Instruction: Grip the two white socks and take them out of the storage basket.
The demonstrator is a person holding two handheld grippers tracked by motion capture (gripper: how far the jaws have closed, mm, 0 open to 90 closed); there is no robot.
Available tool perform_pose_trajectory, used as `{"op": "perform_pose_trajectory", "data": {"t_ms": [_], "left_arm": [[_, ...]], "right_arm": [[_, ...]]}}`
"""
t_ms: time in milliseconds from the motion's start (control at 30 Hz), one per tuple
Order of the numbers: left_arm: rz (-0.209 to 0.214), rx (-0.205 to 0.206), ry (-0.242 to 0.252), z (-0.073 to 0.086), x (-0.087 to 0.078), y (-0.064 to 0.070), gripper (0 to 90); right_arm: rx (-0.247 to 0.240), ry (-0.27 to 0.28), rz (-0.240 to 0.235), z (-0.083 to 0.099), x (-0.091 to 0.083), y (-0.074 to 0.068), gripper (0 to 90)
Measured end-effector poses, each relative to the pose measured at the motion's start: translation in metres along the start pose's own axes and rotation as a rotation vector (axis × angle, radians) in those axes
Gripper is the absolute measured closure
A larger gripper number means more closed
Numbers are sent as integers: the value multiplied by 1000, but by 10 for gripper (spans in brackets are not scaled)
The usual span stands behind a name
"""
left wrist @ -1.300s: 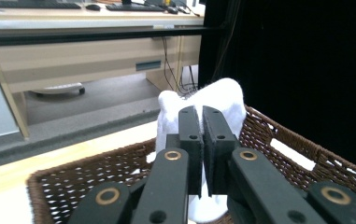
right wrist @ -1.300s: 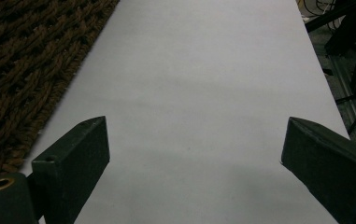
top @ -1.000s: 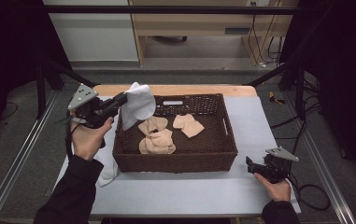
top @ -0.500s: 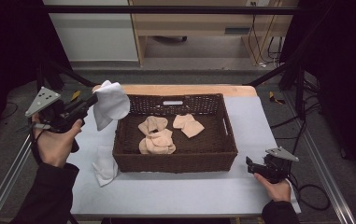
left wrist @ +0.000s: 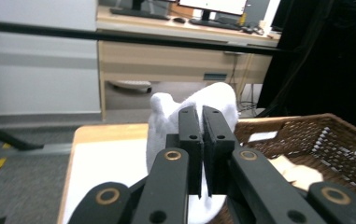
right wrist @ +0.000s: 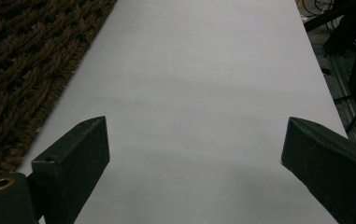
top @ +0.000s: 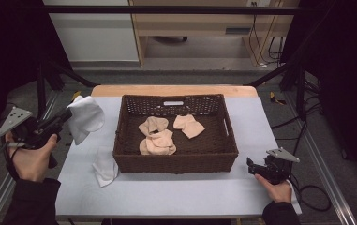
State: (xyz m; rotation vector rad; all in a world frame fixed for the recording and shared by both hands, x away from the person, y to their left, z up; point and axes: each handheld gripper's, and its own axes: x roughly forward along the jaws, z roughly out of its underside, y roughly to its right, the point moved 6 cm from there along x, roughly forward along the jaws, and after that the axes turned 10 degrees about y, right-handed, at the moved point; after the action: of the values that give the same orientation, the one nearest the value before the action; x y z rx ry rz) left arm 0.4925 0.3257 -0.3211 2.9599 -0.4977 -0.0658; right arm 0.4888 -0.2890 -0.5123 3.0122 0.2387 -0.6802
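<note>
At the near right corner of the table (top: 176,194), the person's right hand (top: 273,188) rests on the white covering and holds the right gripper (top: 255,165), which points left toward the basket. In the right gripper view its jaws stand wide apart with nothing between them, bare white table surface ahead and the woven side of the basket at the left edge.

At the near left, just off the table's edge, the left hand (top: 30,155) holds the left gripper (top: 66,115) raised above the table's left side. Its jaws are clenched on a white cloth (top: 86,118), which bunches around the tips and hangs in the air beside the basket's left wall. In the left gripper view the two jaws are nearly touching, with the white cloth (left wrist: 166,116) pinched between them and rising behind them.

On the table, touching the near left corner of the basket, lies a second white cloth (top: 105,168), crumpled.

In the middle of the table stands a dark brown wicker basket (top: 176,163), rectangular, with a handle slot in its far wall. Inside it lie beige cloths: two (top: 157,137) overlapping left of centre, and one (top: 189,125) apart to their right, nearer the far wall.

Beyond the table stand a light wooden desk (top: 199,18) and cables (top: 260,33) on the floor.
</note>
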Motion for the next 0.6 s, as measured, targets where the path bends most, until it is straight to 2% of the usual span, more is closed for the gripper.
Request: {"op": "perform_pose_trajectory", "data": {"t_ms": [100,233,300,600], "left_arm": [[-18,-16,-19,16,-3,-10,870],[-30,-33,-67,43,-3,-19,870],[-33,-43,-86,54,-2,-21,870],[-32,-37,-183,93,3,-21,870]], "right_arm": [[1,1,0,0,0,0,80],[1,1,2,0,0,0,80],[-1,0,2,0,0,0,80],[1,-2,3,1,0,0,81]]}}
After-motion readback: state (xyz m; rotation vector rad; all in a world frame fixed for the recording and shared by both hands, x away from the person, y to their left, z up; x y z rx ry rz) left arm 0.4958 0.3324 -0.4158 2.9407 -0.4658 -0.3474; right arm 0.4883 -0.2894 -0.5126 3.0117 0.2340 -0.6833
